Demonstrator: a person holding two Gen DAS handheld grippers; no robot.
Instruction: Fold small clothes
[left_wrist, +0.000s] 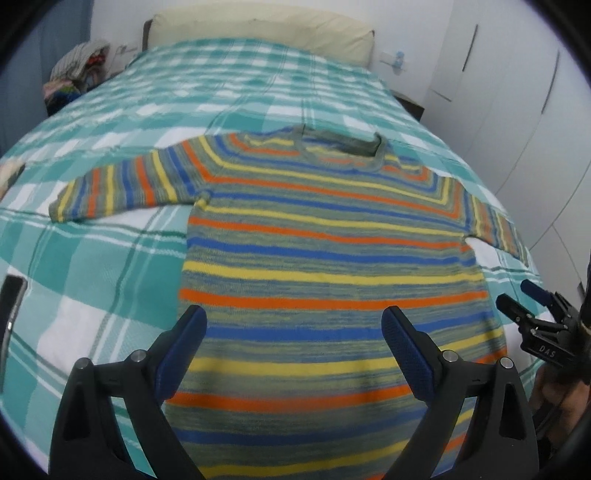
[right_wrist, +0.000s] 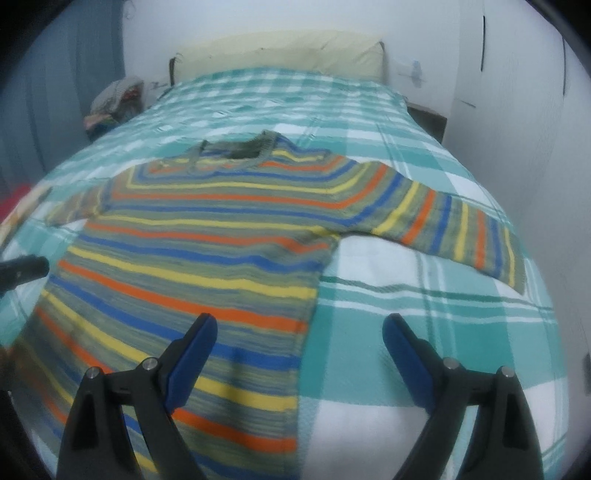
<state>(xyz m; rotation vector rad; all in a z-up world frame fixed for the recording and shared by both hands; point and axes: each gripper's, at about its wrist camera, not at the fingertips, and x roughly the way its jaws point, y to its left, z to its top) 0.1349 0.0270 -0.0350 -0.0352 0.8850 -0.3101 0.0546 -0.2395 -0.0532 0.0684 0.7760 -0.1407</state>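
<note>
Right tongs (right_wrist: 300, 323) gape astride the flat sweater's (right_wrist: 192, 258) side edge.

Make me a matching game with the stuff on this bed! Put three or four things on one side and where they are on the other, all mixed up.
Things:
1. striped sweater
2. cream pillow
3. pile of clothes
4. left tool

Places:
A. beside the bed, near its head
B. spread flat on the checked blanket
C. at the head of the bed
D. open above the sweater's lower part

Pairs: 1-B, 2-C, 3-A, 4-D
</note>
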